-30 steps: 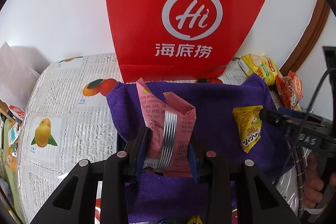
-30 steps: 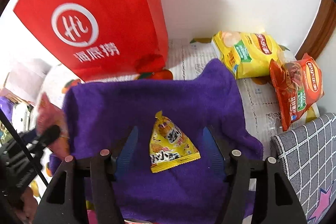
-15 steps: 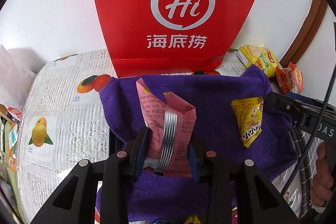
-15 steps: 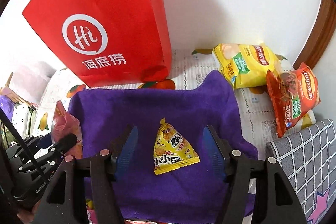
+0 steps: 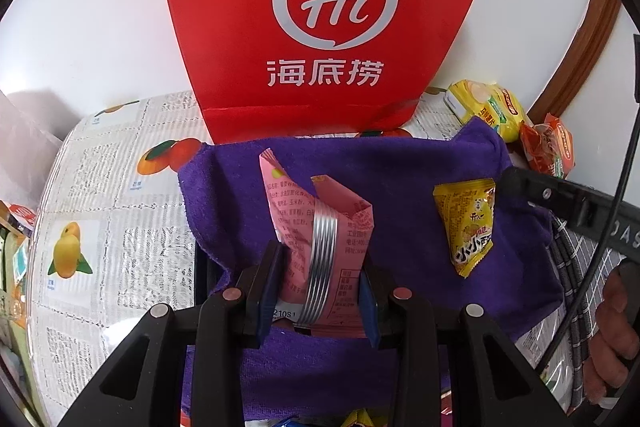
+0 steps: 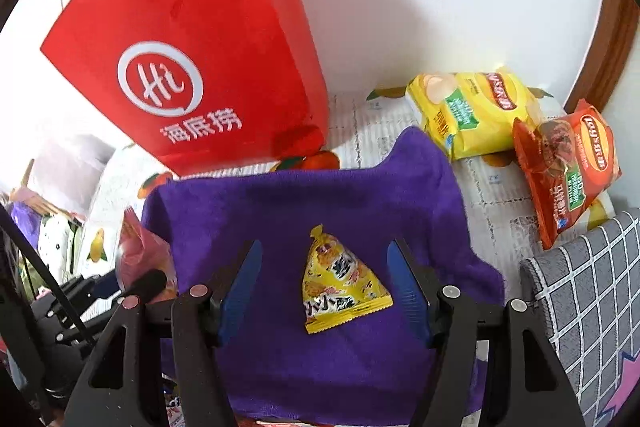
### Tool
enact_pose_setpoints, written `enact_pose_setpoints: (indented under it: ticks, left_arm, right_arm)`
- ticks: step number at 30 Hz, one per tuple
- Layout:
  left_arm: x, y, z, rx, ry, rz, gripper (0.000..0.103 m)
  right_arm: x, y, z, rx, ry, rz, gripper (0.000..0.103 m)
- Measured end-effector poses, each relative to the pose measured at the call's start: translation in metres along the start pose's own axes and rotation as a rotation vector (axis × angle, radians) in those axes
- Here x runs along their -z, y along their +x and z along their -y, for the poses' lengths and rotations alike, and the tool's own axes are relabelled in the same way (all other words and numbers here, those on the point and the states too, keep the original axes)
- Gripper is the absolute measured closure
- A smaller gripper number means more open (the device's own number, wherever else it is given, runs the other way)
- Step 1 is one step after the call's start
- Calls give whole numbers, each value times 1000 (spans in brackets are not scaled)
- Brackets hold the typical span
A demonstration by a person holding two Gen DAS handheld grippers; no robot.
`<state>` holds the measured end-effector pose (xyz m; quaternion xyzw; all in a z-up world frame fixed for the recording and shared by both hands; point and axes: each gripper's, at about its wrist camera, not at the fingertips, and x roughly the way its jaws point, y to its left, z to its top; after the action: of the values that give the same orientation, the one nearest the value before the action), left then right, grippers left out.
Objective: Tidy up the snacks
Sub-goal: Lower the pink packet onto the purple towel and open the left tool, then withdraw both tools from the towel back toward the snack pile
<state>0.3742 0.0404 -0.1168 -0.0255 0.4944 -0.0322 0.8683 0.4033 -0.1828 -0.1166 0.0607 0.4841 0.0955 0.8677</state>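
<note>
L hand-held gripper (image 5: 320,291) is clenched on the pink snack packet (image 5: 320,227), lifted clear above the purple towel (image 5: 400,179), same grip as a sec ago, no slip. Main change: both cams have eased back/up a little, so the red paper bag (image 5: 328,19) sits higher and fuller in view vs a sec ago; the packet itself hasn't shifted between the pads. R hand-held gripper (image 6: 324,291) stands released, jaws wide, w/ the small yellow triangular snack (image 6: 340,283) lying on the towel between the fingers (image 6: 240,283) but not touched, now more centred than before. Two chip bags, yellow (image 6: 468,111) and orange-red (image 6: 568,167), lie untouched on the fruit-print desk (image 5: 120,195) at the far R, near the wall. Judgement: pink packet is ready to go to the red bag, prob the collecting spot; yellow snack is lined up for R to close on next. Most of the sorting is yet to do.
</note>
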Motion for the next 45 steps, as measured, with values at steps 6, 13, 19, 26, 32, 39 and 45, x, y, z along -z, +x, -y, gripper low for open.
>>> enact_pose_setpoints:
  ticks: [6,13,19,26,32,39,45]
  left_arm:
    - [2,9,0,11,-4,-32,70]
    - [3,11,3,2,8,-43,70]
    - [2,12,2,7,0,-56,70]
    - [1,3,0,14,-12,-34,70]
    - [0,-16,0,23,-12,9,70]
    - [1,-47,10,75,7,65,70]
    - [16,-81,27,157,57,103,70]
  right_arm:
    - [0,-15,-11,45,-75,105,38]
    - [2,-21,-27,28,-146,119,38]
    - [4,-24,-35,36,-189,116,38]
    - [3,-35,-34,25,-169,133,38]
    - [9,-56,-38,24,-159,158,38]
    - [60,-85,-27,-11,-96,133,38]
    - [108,-105,-9,21,-49,82,38]
